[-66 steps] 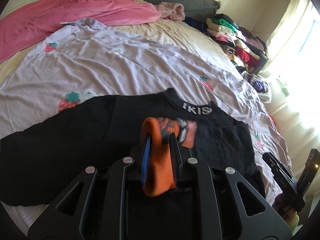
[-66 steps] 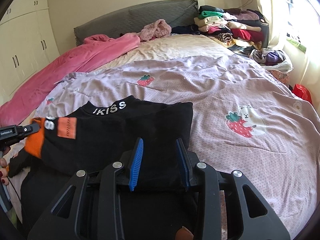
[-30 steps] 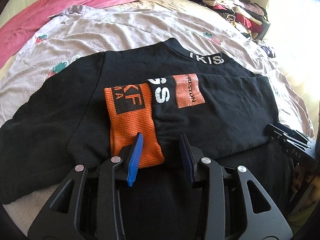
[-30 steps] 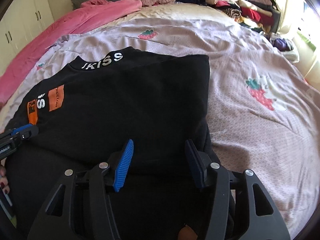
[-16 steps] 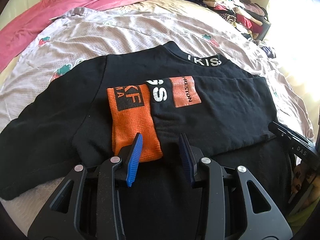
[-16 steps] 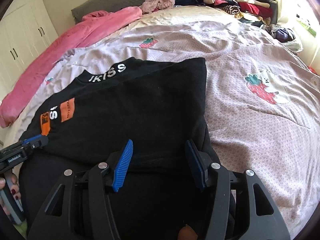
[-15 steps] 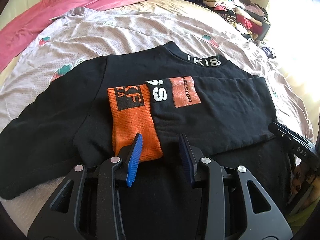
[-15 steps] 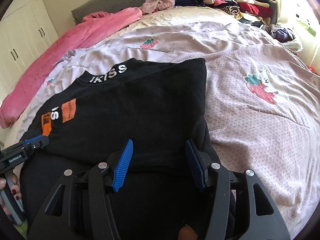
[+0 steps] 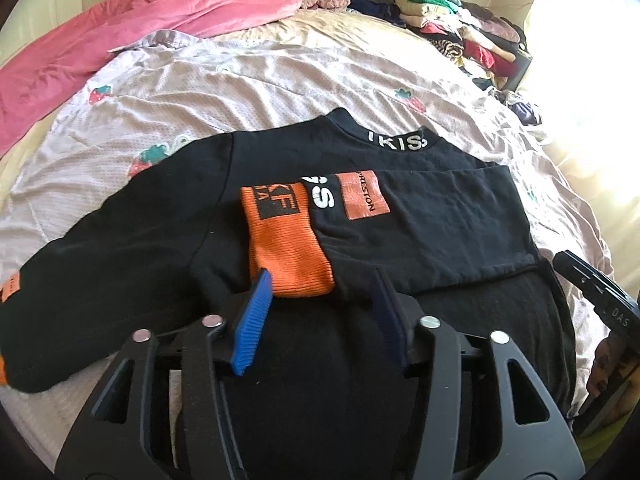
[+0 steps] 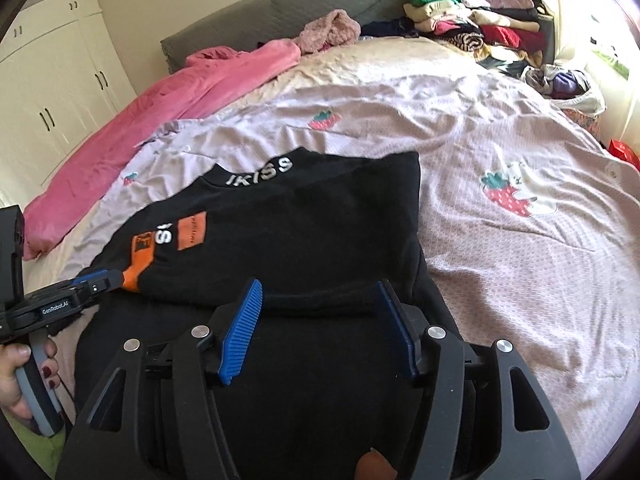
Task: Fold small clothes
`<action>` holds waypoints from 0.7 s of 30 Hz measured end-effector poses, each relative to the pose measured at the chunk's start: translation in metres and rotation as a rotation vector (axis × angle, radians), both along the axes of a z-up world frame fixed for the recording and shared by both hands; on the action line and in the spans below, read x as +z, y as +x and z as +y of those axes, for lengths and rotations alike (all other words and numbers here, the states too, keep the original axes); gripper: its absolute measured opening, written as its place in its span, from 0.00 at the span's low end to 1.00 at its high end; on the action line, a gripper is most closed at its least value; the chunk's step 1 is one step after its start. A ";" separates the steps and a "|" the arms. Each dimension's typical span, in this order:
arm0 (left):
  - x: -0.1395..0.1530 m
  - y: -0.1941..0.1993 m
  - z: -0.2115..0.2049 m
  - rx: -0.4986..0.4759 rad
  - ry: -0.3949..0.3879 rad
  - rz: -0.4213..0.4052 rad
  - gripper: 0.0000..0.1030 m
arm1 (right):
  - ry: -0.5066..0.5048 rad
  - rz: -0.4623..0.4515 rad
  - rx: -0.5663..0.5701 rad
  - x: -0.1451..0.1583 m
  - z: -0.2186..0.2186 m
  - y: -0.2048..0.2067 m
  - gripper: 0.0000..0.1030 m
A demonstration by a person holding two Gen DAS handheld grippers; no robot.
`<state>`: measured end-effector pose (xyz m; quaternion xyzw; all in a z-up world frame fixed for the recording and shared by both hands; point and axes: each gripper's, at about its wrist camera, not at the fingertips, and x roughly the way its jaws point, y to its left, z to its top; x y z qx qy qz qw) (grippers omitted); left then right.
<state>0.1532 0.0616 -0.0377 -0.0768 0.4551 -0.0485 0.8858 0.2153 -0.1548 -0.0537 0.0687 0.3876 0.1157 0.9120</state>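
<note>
Black sweatshirt on bed: right sleeve folded across chest, orange cuff at 12 o'clock of left gripper; left sleeve at 9 o'clock unfolded; right gripper idle; both fingers apart, empty.

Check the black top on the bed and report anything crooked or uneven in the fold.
The black sweatshirt is lopsided: one sleeve is folded across the chest, its orange cuff lying at a slant, while the other sleeve is spread out flat toward the bed's edge. Both grippers, left and right, are open above the hem.
</note>
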 end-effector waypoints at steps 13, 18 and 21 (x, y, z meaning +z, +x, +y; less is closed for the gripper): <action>0.025 -0.027 0.045 0.076 -0.016 -0.058 0.59 | -0.030 -0.103 0.047 0.050 0.032 -0.014 0.59; 0.032 -0.036 0.064 0.113 -0.022 -0.077 0.64 | -0.037 -0.147 0.065 0.074 0.044 -0.015 0.59; 0.035 -0.042 0.080 0.151 -0.023 -0.083 0.66 | -0.045 -0.164 0.080 0.084 0.052 -0.014 0.59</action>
